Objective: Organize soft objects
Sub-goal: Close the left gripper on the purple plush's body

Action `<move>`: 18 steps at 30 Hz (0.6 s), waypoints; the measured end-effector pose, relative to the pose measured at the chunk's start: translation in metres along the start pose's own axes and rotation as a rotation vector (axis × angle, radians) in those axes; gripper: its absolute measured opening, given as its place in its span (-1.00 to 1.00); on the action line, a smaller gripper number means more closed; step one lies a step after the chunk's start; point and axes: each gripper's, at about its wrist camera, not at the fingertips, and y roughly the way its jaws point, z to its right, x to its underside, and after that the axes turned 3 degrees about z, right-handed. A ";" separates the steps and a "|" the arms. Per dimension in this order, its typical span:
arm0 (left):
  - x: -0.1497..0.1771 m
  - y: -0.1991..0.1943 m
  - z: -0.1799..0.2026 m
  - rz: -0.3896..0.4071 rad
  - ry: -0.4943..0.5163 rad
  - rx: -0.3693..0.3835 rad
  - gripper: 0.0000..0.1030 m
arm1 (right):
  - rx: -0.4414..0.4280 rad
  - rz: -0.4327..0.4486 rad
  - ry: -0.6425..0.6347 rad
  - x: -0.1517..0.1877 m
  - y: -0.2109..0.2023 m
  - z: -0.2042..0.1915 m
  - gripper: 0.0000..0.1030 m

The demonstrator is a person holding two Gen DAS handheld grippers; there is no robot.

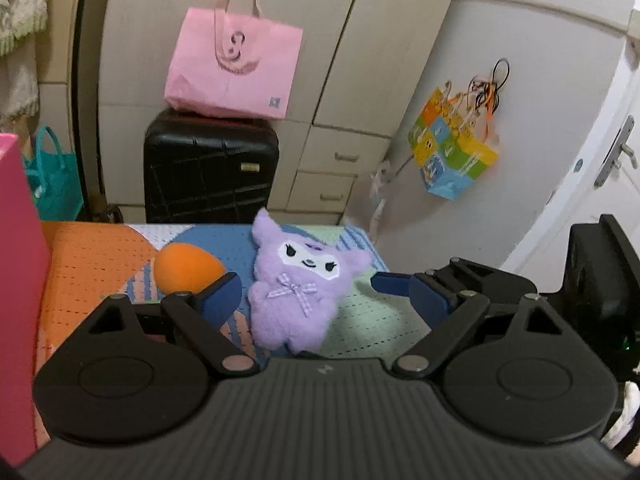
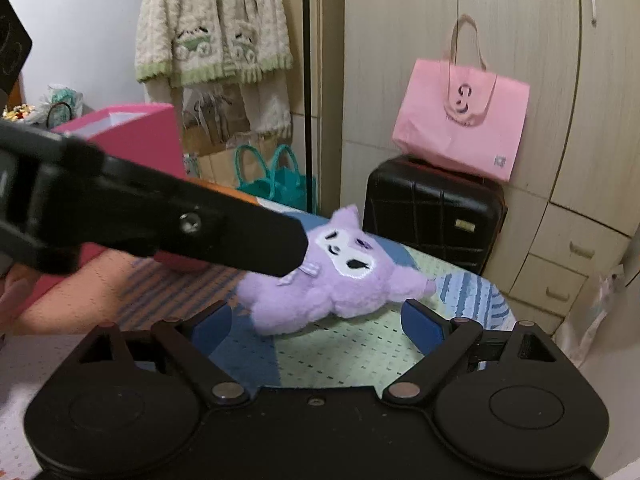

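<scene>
A purple plush toy [image 1: 298,286] with a white face and a checked bow lies on the patterned bed cover, between the open blue fingers of my left gripper [image 1: 306,286]. An orange soft ball [image 1: 186,266] lies just left of it, behind the left finger. In the right wrist view the same plush [image 2: 340,280] lies just ahead of my right gripper [image 2: 316,320], which is open and empty. The black body of the left gripper [image 2: 160,216] reaches in from the left and hides part of the plush. A pink box [image 2: 140,140] stands open at the left.
A black suitcase [image 1: 210,168] with a pink paper bag [image 1: 234,68] on it stands past the bed's far edge, against the wardrobe. A teal bag [image 2: 276,180] stands on the floor. A colourful bag [image 1: 454,148] hangs on the wall near a door.
</scene>
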 end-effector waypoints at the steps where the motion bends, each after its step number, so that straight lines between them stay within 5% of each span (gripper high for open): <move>1: 0.000 0.005 -0.002 -0.019 -0.016 -0.004 0.72 | 0.000 -0.005 0.001 0.000 0.004 0.001 0.83; 10: 0.004 0.032 -0.006 -0.009 -0.064 -0.083 0.68 | -0.018 0.000 -0.038 0.004 0.020 0.010 0.83; 18: 0.007 0.045 -0.013 -0.034 -0.111 -0.061 0.57 | -0.068 0.002 -0.144 0.001 0.026 0.006 0.83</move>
